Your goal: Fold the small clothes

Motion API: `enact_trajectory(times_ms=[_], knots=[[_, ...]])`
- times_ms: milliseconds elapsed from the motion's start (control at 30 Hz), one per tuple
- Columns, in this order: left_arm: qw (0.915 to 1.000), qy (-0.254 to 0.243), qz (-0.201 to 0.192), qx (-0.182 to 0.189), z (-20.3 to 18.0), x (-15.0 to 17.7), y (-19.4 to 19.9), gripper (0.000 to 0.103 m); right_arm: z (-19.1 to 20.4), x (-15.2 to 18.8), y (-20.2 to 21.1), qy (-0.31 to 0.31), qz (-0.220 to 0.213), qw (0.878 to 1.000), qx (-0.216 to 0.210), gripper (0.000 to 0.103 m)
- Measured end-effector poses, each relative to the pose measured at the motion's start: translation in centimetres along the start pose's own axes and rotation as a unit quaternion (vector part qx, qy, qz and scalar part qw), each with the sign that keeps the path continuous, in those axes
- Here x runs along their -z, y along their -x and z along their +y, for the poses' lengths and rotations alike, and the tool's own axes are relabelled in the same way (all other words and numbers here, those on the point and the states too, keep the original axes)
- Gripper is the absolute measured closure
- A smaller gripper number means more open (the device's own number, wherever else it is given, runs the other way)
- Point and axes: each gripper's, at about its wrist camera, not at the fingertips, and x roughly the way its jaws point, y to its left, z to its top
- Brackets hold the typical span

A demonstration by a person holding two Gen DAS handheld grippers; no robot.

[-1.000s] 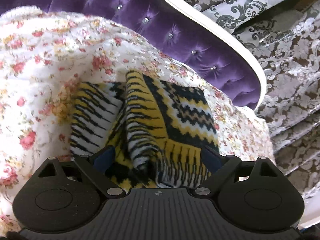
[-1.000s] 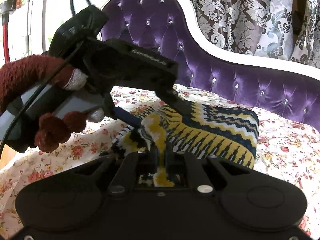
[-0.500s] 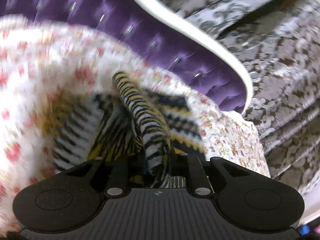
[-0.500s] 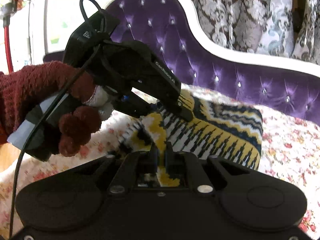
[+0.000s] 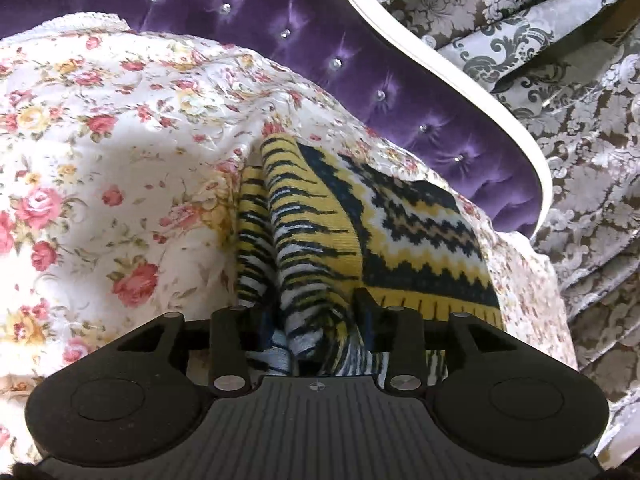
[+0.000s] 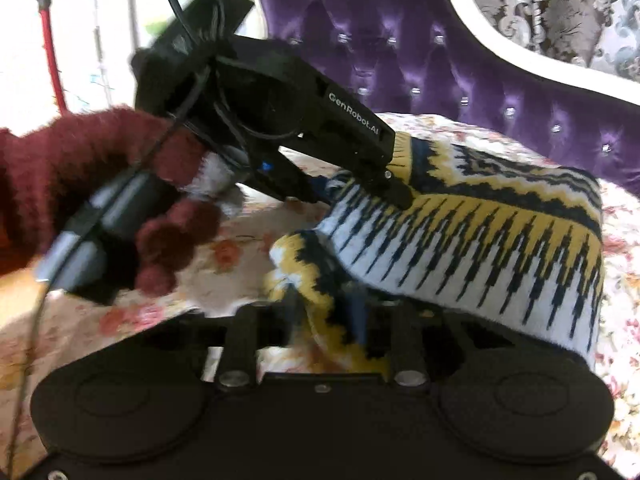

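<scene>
A yellow, black and white patterned knit garment (image 5: 400, 240) lies on the flowered bedspread (image 5: 100, 160). My left gripper (image 5: 312, 320) has its jaws partly apart around a raised fold of the garment. In the right wrist view the garment (image 6: 480, 232) is folded over, and my right gripper (image 6: 326, 320) has its jaws somewhat apart with a yellow edge of the garment between them. The left gripper's body (image 6: 280, 100), held by a hand in a maroon glove (image 6: 80, 168), reaches onto the garment's top from the left.
A purple tufted headboard (image 5: 360, 60) with a white frame (image 5: 460, 88) curves behind the bedspread. Grey damask curtains (image 5: 580, 120) hang to the right. The headboard also shows in the right wrist view (image 6: 440, 60).
My left gripper closed on the fold half a second ago and now stands wider. My right gripper's jaws have spread from tight shut. The garment's edge has been carried over to the right.
</scene>
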Motion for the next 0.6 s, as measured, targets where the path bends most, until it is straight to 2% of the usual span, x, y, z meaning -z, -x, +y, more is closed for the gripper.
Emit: enact_trajectory(times_ms=[100,167,267,300,367,433,600], knots=[[0.9998,-0.009,-0.005,-0.014,-0.5,0.0,0.5,0.062,-0.8,0.3,1.9,-0.017,-0.014,1.000,-0.007,0.044],[0.9994,-0.021,-0.007,-0.028,-1.1,0.2,0.8,0.059,-2.0,0.1,3.1,-0.040,-0.026,0.999,-0.013,0.027],[0.9976,-0.037,-0.011,-0.058,-1.6,0.6,1.4,0.045,-3.7,0.0,4.9,-0.076,-0.043,0.996,-0.009,0.025],[0.9961,-0.045,-0.011,-0.075,-1.8,0.7,1.4,0.035,-4.3,-0.1,5.4,-0.087,-0.050,0.995,-0.004,0.024],[0.9937,-0.063,-0.013,-0.091,-2.3,1.0,1.8,0.031,-5.7,-0.3,6.4,-0.112,-0.063,0.992,0.003,0.011],[0.9920,-0.074,-0.010,-0.101,-2.7,1.4,2.2,0.027,-6.8,-0.3,7.1,-0.138,-0.073,0.988,0.006,0.002],[0.9833,-0.120,-0.003,-0.137,-4.3,2.5,3.2,0.014,-9.7,-0.2,8.0,-0.217,-0.085,0.973,0.005,0.000]])
